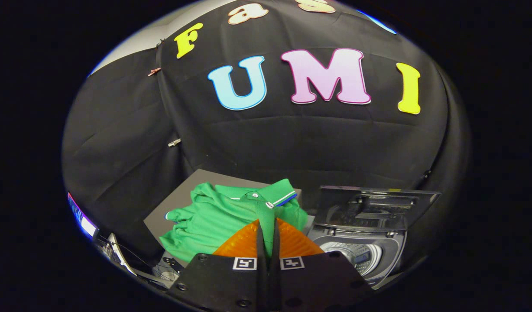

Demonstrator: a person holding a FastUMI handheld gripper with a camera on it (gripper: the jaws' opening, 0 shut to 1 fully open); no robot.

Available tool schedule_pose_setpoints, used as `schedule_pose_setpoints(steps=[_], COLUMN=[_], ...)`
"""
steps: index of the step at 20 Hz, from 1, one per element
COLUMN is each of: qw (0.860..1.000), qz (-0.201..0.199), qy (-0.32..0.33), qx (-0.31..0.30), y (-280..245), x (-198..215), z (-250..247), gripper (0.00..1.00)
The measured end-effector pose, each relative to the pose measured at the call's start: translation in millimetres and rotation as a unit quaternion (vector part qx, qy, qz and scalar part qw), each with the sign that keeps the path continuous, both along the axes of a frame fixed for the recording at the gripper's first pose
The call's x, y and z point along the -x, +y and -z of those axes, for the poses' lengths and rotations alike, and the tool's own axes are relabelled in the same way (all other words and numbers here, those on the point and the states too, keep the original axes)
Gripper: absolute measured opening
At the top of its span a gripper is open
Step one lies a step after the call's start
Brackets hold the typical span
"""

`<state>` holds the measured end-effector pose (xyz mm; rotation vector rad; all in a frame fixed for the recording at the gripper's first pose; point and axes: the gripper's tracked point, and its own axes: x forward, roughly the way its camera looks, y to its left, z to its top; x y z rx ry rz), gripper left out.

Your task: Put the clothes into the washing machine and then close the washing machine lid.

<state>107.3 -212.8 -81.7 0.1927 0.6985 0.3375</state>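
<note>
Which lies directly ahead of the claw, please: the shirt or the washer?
The green polo shirt, just beyond the claw's nearly closed fingers; the open-lidded grey washing machine sits to its right.

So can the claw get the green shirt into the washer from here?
Probably yes: the claw looks shut on the green shirt, and the washing machine beside it has its lid raised, drum exposed.

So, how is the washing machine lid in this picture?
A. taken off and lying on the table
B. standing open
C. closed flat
B: the lid stands raised behind the washing machine, and the drum is visible, while the gripper pinches the green shirt beside it.
</note>
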Motion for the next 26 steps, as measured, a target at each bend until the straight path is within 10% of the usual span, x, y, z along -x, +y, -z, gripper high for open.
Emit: schedule_pose_setpoints(steps=[26], qw=[0.998], qz=[0.045], qy=[0.030], qx=[-0.011], y=[-175], x=[-21], z=[54], gripper=[0.05])
